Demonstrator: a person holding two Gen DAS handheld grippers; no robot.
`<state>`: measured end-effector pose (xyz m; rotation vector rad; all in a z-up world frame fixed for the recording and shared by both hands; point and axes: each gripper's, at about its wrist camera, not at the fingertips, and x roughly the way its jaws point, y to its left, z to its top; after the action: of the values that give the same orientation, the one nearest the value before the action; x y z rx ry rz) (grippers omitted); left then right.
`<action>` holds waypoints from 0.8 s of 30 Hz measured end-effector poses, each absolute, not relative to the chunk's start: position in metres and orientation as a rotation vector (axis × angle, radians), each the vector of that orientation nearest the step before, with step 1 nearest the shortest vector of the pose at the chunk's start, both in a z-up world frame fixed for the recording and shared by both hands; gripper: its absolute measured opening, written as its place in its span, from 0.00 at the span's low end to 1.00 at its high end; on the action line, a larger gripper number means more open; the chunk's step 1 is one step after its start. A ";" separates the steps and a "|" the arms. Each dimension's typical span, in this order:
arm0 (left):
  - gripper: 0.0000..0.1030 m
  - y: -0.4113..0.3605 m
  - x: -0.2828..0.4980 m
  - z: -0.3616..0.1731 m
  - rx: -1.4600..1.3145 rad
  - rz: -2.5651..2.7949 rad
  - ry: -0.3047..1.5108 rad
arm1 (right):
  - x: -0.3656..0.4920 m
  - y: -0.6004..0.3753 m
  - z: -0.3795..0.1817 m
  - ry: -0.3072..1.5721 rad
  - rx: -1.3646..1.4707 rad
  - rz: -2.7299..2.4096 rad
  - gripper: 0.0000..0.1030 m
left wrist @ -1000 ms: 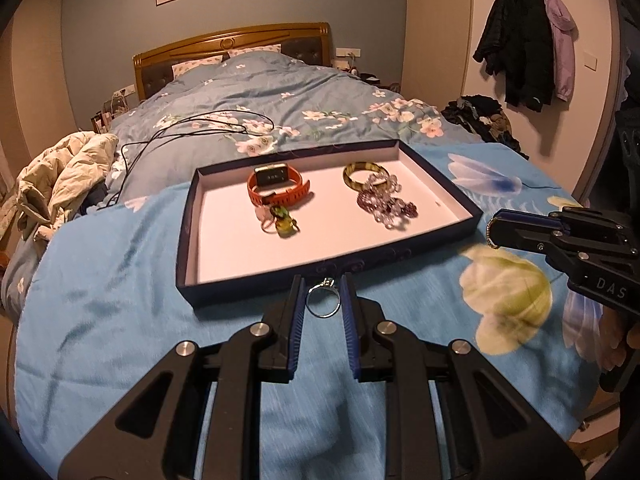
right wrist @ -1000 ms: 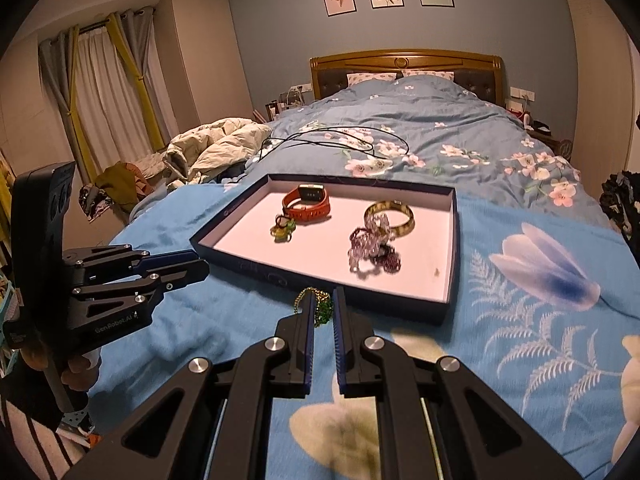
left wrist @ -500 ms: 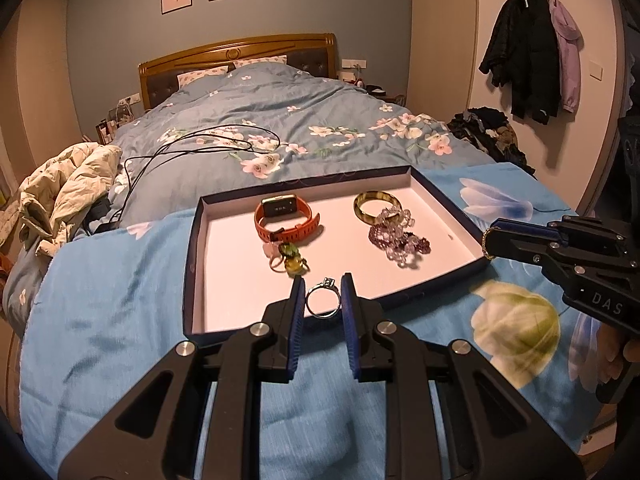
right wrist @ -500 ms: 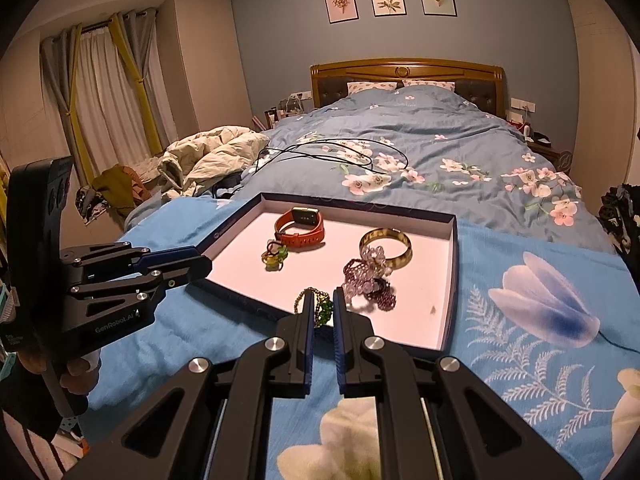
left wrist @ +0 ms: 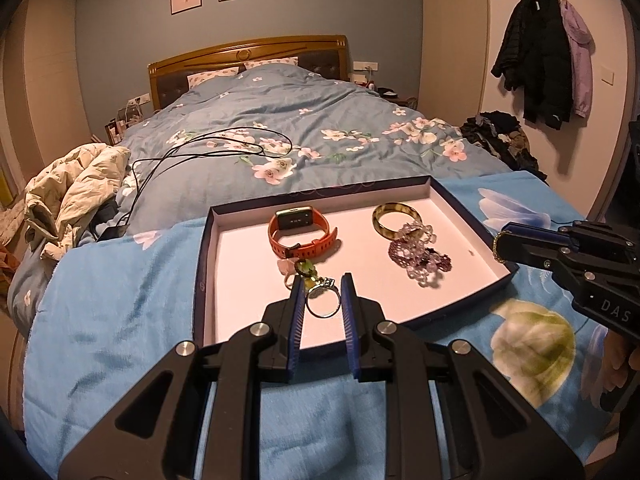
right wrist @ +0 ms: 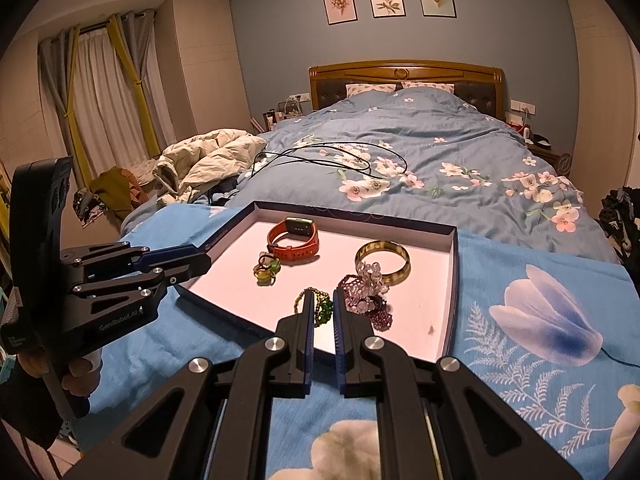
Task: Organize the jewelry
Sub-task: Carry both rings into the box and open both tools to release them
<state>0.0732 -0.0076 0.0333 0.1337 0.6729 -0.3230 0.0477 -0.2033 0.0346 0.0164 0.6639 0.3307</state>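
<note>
A dark-blue tray (left wrist: 206, 248) (right wrist: 451, 280) with a pale floor lies on the blue bedspread. In it are an orange watch (left wrist: 300, 234) (right wrist: 294, 240), a yellow-green bangle (left wrist: 396, 220) (right wrist: 384, 264), purple bead bracelets (left wrist: 418, 254) (right wrist: 368, 292) and small green rings (left wrist: 304, 268) (right wrist: 266, 272). My left gripper (left wrist: 323, 298) is shut on a silver ring (left wrist: 322, 304) with a stone, held over the tray's near part. My right gripper (right wrist: 320, 304) is shut on a green bead bracelet (right wrist: 322, 308), also over the tray's near edge. Each gripper shows from the side in the other's view.
Black cables (left wrist: 208, 148) lie on the floral quilt behind the tray. A crumpled cream duvet (left wrist: 72, 188) sits at the bed's left side. Coats (left wrist: 540, 64) hang on the right wall, with dark clothes (left wrist: 500, 136) piled below.
Both grippers have moved forward from the bedspread in front of the tray to over its near part, each still carrying its piece.
</note>
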 end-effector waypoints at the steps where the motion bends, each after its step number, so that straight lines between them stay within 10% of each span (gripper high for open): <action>1: 0.18 -0.008 0.075 0.033 0.132 -0.321 0.673 | 0.048 -0.203 0.035 0.665 0.018 0.331 0.07; 24: 0.18 -0.011 0.121 0.016 0.105 -0.244 0.713 | 0.099 -0.198 0.015 0.724 0.012 0.300 0.07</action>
<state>0.1208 -0.0115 0.0158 0.1051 0.7129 -0.2445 0.0992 -0.1980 0.0147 0.0117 0.7239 0.2998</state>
